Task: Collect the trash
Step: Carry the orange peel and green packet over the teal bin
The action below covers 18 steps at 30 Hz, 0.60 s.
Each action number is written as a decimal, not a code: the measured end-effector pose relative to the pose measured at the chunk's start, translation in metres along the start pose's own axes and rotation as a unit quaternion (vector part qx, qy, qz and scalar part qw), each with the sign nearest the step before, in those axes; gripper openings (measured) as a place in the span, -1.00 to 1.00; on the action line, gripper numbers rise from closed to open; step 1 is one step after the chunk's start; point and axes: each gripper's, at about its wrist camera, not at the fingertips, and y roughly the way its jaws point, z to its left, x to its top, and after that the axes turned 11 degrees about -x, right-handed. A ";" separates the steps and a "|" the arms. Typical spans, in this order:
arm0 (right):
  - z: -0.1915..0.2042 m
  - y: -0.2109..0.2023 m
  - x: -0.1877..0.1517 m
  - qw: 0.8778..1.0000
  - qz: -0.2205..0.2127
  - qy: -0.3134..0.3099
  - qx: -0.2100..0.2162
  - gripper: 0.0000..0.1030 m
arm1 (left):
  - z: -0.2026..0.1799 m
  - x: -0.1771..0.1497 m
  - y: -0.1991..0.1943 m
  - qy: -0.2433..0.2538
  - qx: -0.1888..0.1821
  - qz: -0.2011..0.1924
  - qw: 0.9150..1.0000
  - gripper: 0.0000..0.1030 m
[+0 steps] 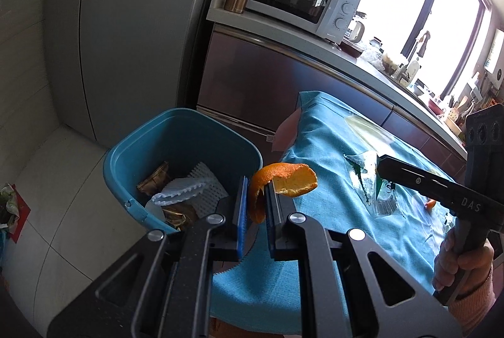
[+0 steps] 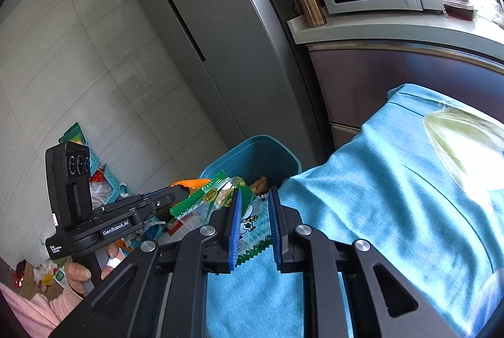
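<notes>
the blue bin (image 1: 176, 146) sits on the floor beside the cloth-covered table (image 1: 346, 212). the left gripper (image 1: 256, 202) pinches a curled orange peel (image 1: 280, 183) by a thin strip near the rim; it could slip short. the right gripper (image 2: 255, 209) clamps a snack wrapper (image 2: 233, 202), which might flutter wide.

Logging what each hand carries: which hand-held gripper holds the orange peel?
The left hand-held gripper pinches the orange peel; the right one grips a green-edged wrapper.
</notes>
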 end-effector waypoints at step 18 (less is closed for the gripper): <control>0.012 0.051 0.020 0.999 0.030 -0.007 0.006 -0.70 | 0.037 0.005 0.016 -0.026 0.048 0.002 0.999 -0.79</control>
